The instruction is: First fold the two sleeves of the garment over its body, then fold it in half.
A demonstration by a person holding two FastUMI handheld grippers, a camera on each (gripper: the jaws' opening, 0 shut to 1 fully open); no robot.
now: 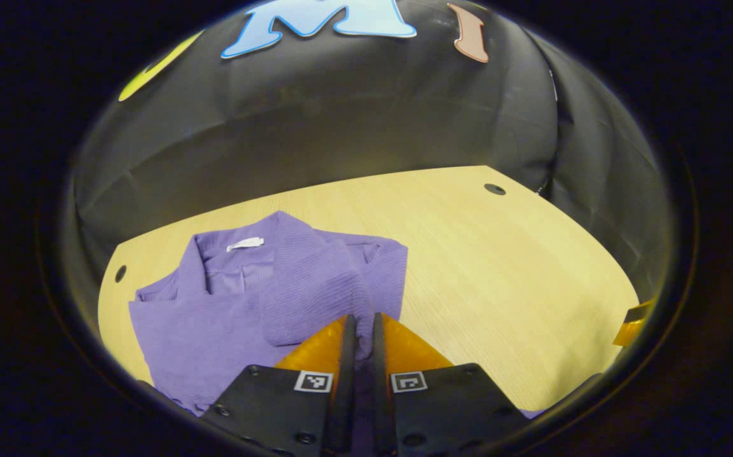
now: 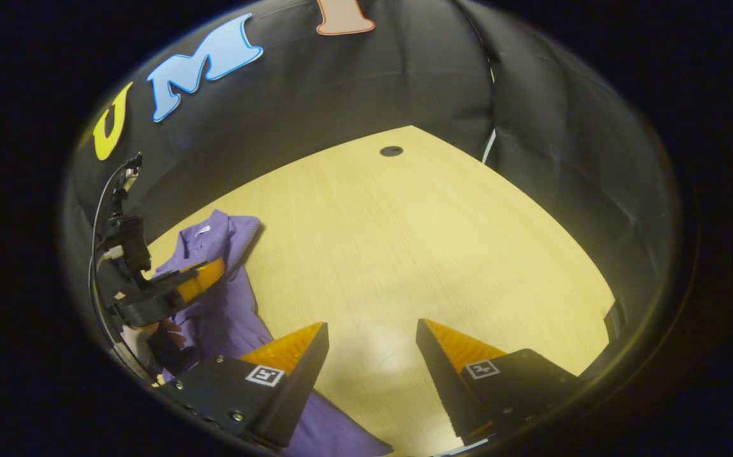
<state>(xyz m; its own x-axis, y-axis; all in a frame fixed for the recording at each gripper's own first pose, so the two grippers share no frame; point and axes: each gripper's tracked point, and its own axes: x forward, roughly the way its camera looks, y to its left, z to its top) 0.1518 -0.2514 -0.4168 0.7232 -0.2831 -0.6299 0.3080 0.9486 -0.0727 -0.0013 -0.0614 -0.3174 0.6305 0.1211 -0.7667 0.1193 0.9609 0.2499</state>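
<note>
A purple garment lies on the wooden table, collar and white neck label toward the far edge. Part of its fabric is folded across the body. My left gripper is shut on a pinch of purple cloth at the garment's near right side; the cloth shows between its fingers. In the right gripper view the garment lies at the left with the left gripper over it, held by a hand. My right gripper is open over bare table just right of the garment, nothing between its fingers.
Black cloth walls close the table's far and side edges. Small dark holes sit in the tabletop. A cable rises from the left gripper. Bare wood spreads right of the garment.
</note>
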